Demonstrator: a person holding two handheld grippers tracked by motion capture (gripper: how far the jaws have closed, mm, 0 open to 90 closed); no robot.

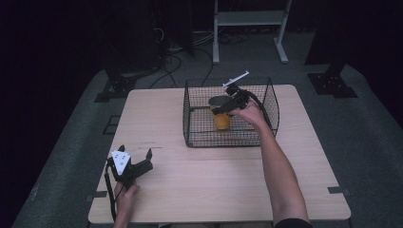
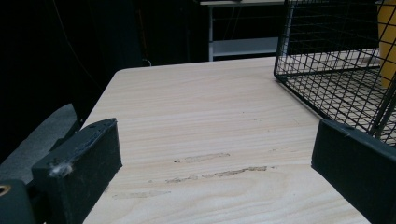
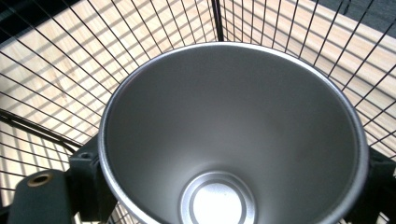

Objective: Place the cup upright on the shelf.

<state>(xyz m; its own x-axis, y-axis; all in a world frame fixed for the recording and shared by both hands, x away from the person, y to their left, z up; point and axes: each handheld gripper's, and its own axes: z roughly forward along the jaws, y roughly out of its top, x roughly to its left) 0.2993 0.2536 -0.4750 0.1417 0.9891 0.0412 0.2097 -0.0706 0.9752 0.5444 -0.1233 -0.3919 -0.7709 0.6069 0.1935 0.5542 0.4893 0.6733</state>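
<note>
Clamping the cup (image 1: 221, 115) by its sides, the right gripper (image 1: 227, 105) holds it upright inside the basket (image 1: 197, 137) (whether it touches the floor, I cannot tell). The left gripper (image 1: 135, 166) rests wide apart and empty on the surface (image 1: 214, 180). Its smooth flared wall could slip from the 2 jaws, or snag the wire.

No readable text, label or number appears anywhere.

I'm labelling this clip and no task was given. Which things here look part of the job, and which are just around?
Likely in the job:
- yellow cup, steel inside, upright
- right gripper, jaws either side of the cup
- wire basket, around the cup

Just around:
- left gripper, open, holding nothing
- table
- white frame on the floor behind
- cables on the floor
</note>
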